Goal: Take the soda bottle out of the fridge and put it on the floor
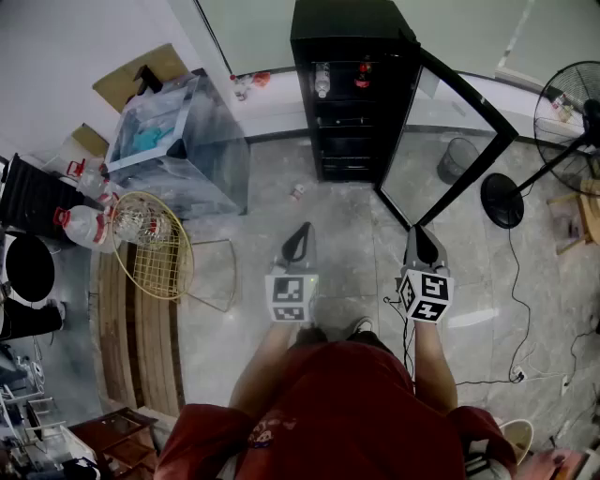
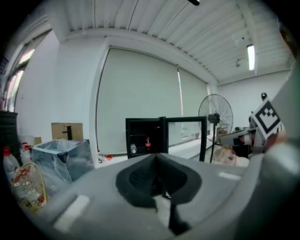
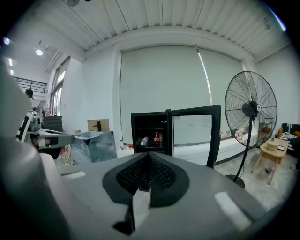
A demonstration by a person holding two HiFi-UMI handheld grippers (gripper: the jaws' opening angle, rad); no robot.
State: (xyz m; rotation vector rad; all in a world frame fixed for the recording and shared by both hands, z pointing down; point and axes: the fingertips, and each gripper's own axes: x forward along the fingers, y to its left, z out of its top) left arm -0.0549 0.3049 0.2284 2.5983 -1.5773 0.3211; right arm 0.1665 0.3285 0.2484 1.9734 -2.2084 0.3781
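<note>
Farthest left, at nine o'clock in the head view, a wire basket (image 1: pixel 155 246) sits by red-capped water jugs (image 1: pixel 82 225), with a clear plastic bin (image 1: pixel 178 141) at eleven o'clock.

Left gripper (image 1: pixel 302 230): held low in front of the person. Its jaws are closed flush on each other with nothing between them, as the left gripper view confirms.

Fridge (image 1: pixel 342 19): black, at twelve o'clock, with its glass door (image 1: pixel 427 131) swung wide toward two o'clock.

Soda bottle (image 1: pixel 363 77): red-capped, upright on the top shelf, just right of a clear bottle (image 1: pixel 322 81). It lies at one o'clock from the left gripper and eleven o'clock from the right, well apart from both.

Right gripper (image 1: pixel 417 232): jaws likewise pressed together, empty.

Pedestal fan (image 1: pixel 572 103): at two o'clock, beyond the door.
</note>
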